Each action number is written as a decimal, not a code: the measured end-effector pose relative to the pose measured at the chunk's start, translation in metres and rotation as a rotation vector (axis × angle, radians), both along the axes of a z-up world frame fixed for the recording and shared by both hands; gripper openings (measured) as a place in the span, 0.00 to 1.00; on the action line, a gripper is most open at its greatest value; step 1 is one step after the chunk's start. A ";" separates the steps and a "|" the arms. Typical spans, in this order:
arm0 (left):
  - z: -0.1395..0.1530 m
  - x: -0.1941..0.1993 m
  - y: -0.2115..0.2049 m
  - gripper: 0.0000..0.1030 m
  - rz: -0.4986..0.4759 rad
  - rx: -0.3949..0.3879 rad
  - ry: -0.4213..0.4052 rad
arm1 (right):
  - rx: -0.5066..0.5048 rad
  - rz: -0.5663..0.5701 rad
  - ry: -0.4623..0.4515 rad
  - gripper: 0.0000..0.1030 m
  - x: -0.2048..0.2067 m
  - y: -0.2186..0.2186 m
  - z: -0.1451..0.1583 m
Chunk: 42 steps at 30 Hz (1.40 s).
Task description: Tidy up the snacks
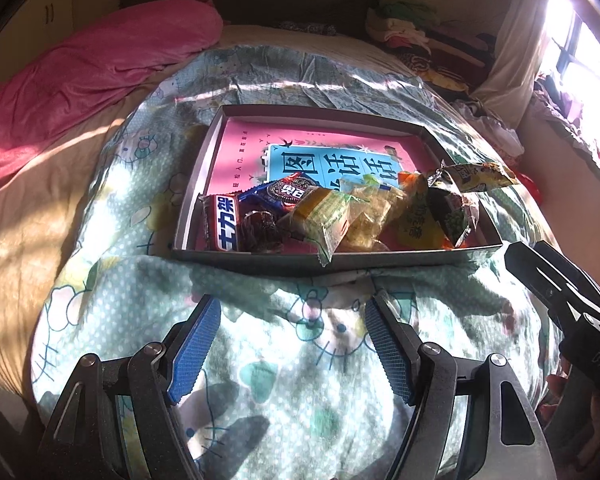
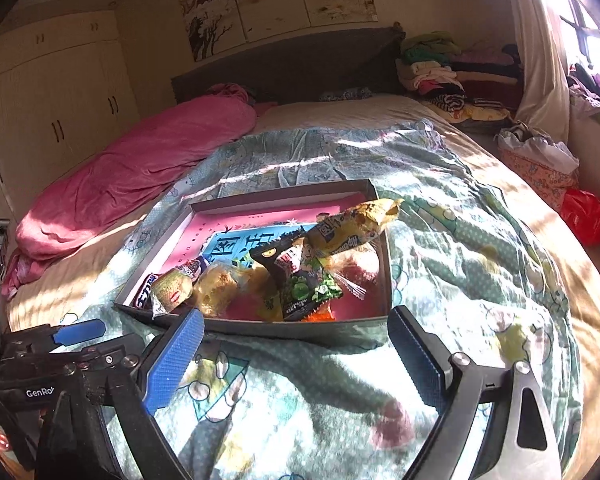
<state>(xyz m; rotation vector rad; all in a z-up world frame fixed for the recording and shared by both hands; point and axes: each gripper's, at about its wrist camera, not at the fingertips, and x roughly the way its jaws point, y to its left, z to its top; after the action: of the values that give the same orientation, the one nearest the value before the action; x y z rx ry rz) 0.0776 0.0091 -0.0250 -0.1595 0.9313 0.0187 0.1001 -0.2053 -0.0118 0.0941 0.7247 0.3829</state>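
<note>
Blue ribbed pads line the left gripper (image 1: 292,322), which fills the six o'clock part of the left wrist view with its tongs well apart and nothing between them but the cartoon-print quilt (image 1: 148,264). At twelve o'clock from the fingertips, just beyond them, a shallow cardboard box (image 1: 198,184) lies on the quilt, its floor covered by a pink and blue printed sheet (image 1: 332,160). Snacks crowd the near end of the box: a brown chocolate bar (image 1: 224,224) at the nine o'clock corner, a blue cookie pack (image 1: 284,192) touching it, clear-wrapped yellow cakes (image 1: 328,216) in the middle, a dark green pea packet (image 1: 452,212) towards three o'clock, and a yellow packet (image 1: 476,172) propped over the right wall. The right gripper (image 1: 560,292) enters at four o'clock. A pink blanket (image 1: 92,76) lies at ten o'clock.

From the right wrist view, the right gripper (image 2: 296,328) sits at six o'clock, tongs spread wide and empty, tips just short of the box's near wall. The box (image 2: 376,196) is at twelve o'clock from them; the pea packet (image 2: 308,284) leans in the middle, the yellow packet (image 2: 352,228) resting on the far right rim. The left gripper (image 2: 80,330) shows at eight o'clock, one blue pad visible. Folded clothes (image 2: 440,68) pile up at one o'clock.
</note>
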 end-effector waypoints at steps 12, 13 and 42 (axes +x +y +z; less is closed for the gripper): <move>-0.001 -0.026 -0.021 0.74 -0.055 0.033 0.014 | -0.043 -0.059 0.033 0.98 -0.043 -0.009 -0.005; 0.000 -0.027 -0.021 0.74 -0.057 0.032 0.016 | -0.049 -0.059 0.037 0.98 -0.045 -0.009 -0.007; 0.000 -0.031 -0.017 0.74 -0.040 0.035 0.026 | -0.075 -0.059 0.053 0.98 -0.046 -0.007 -0.013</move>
<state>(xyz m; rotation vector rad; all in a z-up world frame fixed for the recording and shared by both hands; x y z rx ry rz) 0.0467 -0.0078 -0.0248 -0.1085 0.9594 0.0003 0.0541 -0.2126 -0.0244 0.0545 0.7857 0.2978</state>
